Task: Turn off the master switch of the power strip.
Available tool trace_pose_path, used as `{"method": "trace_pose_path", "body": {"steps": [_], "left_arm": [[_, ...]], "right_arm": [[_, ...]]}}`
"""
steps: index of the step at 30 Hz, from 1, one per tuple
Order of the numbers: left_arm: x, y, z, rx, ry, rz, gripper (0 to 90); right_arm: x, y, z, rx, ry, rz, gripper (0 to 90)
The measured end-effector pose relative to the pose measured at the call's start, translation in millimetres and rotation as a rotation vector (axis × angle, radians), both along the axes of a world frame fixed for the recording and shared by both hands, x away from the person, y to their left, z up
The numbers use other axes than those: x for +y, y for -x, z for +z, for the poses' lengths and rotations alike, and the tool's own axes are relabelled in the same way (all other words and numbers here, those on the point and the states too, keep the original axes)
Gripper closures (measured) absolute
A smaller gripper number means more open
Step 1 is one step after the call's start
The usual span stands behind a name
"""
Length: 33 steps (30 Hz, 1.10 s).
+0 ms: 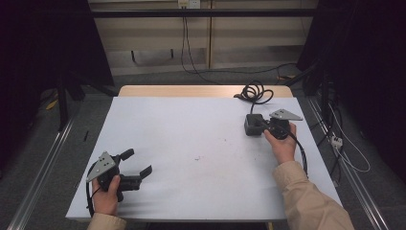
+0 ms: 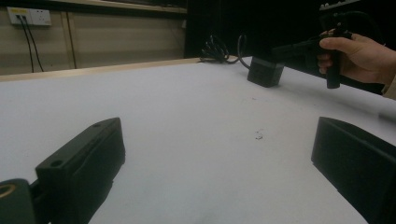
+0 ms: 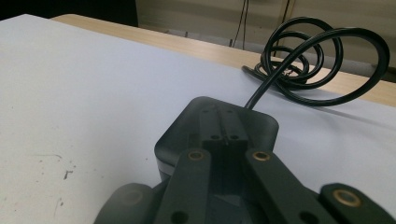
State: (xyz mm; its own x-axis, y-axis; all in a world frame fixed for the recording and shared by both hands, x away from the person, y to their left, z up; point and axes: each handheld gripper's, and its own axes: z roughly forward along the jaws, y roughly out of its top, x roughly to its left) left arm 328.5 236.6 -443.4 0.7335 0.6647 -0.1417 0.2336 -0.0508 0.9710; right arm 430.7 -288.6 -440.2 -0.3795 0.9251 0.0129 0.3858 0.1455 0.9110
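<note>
My left hand (image 1: 106, 194) grips the left gripper (image 1: 136, 165) low at the near left of the bench (image 1: 191, 143), sleeve cuff just showing at the bottom edge. Its jaws stand wide apart, pointing forward and to the right, with nothing between them; in the left gripper view they frame bare surface. My right hand (image 1: 282, 143) reaches forward on an extended forearm in a tan sleeve (image 1: 306, 201), holding the right gripper (image 1: 256, 125) at the far right. Its jaws are drawn together, fingertips pressed side by side, and rest on a black power adapter (image 3: 252, 123). The two hands are well apart.
</note>
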Motion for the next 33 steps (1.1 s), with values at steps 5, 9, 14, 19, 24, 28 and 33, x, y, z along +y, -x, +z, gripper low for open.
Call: {"method": "trace_pose_path", "body": {"steps": [5,9,14,19,24,28,33], "left_arm": [[0.3,0.0,-0.2,0.000,0.000,0.000,2.3],[0.3,0.1,-0.1,-0.001,0.000,0.001,2.3],[0.0,0.1,-0.3,0.001,-0.002,0.000,2.3],[-0.3,0.0,-0.2,0.000,-0.004,-0.002,2.3],[0.0,0.0,-0.3,0.000,-0.004,-0.002,2.4],[0.3,0.3,-0.3,0.001,-0.001,0.002,2.3],[0.6,0.4,-0.3,0.002,-0.001,0.003,2.3]], "right_arm": [[0.2,-0.1,0.2,0.002,0.000,-0.002,90.0],[-0.8,-0.3,0.0,0.007,-0.012,-0.001,90.0],[-0.5,-0.3,-0.1,0.009,-0.013,-0.004,90.0],[0.2,0.1,-0.9,0.009,-0.008,-0.007,90.0],[0.1,0.3,-1.4,0.007,-0.015,-0.007,90.0],[0.0,0.4,-1.6,0.007,-0.020,-0.009,90.0],[-0.3,0.5,-1.8,0.008,-0.026,-0.011,90.0]]}}
